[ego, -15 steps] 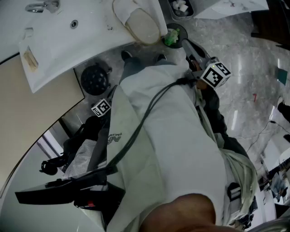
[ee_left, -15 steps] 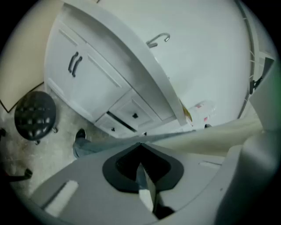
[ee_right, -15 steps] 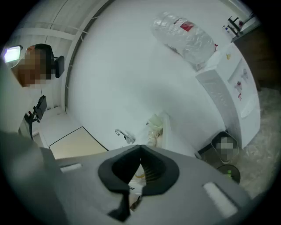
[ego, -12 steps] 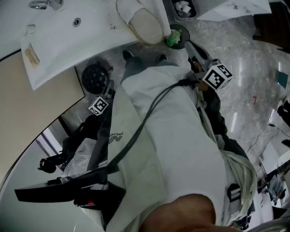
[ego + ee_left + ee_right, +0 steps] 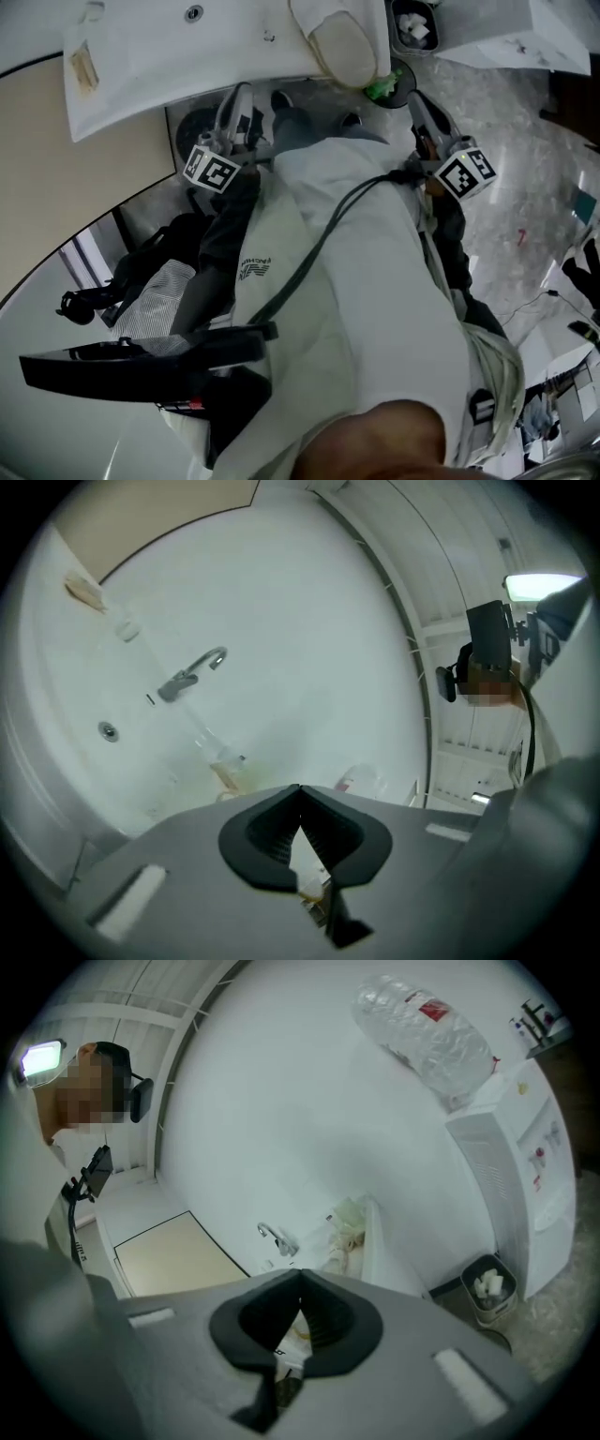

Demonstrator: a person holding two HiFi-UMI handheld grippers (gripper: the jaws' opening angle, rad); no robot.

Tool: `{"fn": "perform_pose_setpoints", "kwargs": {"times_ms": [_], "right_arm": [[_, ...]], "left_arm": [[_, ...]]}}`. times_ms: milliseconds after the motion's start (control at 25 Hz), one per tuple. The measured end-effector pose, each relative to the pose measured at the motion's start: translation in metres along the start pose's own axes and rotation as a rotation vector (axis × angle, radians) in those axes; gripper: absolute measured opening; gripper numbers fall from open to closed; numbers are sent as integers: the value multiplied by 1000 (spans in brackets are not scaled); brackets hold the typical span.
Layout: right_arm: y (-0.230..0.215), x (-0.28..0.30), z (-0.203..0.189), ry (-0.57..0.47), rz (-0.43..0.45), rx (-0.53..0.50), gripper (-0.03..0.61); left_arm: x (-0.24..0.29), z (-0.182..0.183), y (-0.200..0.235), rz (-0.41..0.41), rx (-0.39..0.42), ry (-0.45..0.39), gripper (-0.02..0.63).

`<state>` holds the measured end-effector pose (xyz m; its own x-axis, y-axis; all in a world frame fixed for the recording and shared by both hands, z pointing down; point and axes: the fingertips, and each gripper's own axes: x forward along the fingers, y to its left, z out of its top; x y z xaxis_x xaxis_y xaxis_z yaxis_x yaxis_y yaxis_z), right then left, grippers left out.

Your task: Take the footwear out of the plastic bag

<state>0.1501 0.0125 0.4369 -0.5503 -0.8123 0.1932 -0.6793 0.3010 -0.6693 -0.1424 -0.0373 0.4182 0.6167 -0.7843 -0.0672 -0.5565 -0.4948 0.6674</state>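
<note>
The left gripper (image 5: 300, 790) is keeping its jaws pressed together with nothing between them, and it is pointing level at the white washbasin counter (image 5: 159, 66), where a chrome faucet (image 5: 192, 672) is standing over the basin. The right gripper (image 5: 300, 1277) is likewise shut and empty, and it is tilting slightly down toward the right end of that counter. From the head view, the left gripper's marker cube (image 5: 211, 171) is hanging just below the counter's front edge. The right gripper's marker cube (image 5: 466, 175) is sitting below and to the right of the counter's right end. A cream slipper (image 5: 342, 52) is lying on the right end of the counter, apart from both grippers. Pale crumpled plastic (image 5: 349, 1215) is showing at that same end, though whether it is wrapping the slipper is not clear. A small waste bin (image 5: 412, 23) holding white scraps is standing on the floor just right of the counter. The person's light garment (image 5: 375, 319) is filling the space below the counter, and a dark cable (image 5: 319, 253) is running across it.
</note>
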Motion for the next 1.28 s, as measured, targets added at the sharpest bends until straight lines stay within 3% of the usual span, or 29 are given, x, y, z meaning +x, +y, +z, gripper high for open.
{"fn": "perform_pose_setpoints", "kwargs": {"times_ms": [160, 360, 560, 640, 920, 1280], "right_arm": [[11, 10, -3, 30, 16, -32, 0], [14, 17, -10, 65, 46, -36, 0], [8, 28, -28, 154, 30, -204, 0], [3, 34, -39, 173, 35, -161, 0], [-10, 57, -68, 157, 19, 134, 2], [-14, 79, -85, 135, -46, 215, 60]], "left_arm": [[16, 2, -32, -87, 2, 12, -3], [27, -3, -37, -111, -17, 24, -3], [33, -13, -33, -117, -43, 44, -2], [36, -17, -31, -123, -56, 57, 2], [48, -33, -24, -139, -111, 112, 11], [58, -47, -16, -173, -160, 197, 9]]}}
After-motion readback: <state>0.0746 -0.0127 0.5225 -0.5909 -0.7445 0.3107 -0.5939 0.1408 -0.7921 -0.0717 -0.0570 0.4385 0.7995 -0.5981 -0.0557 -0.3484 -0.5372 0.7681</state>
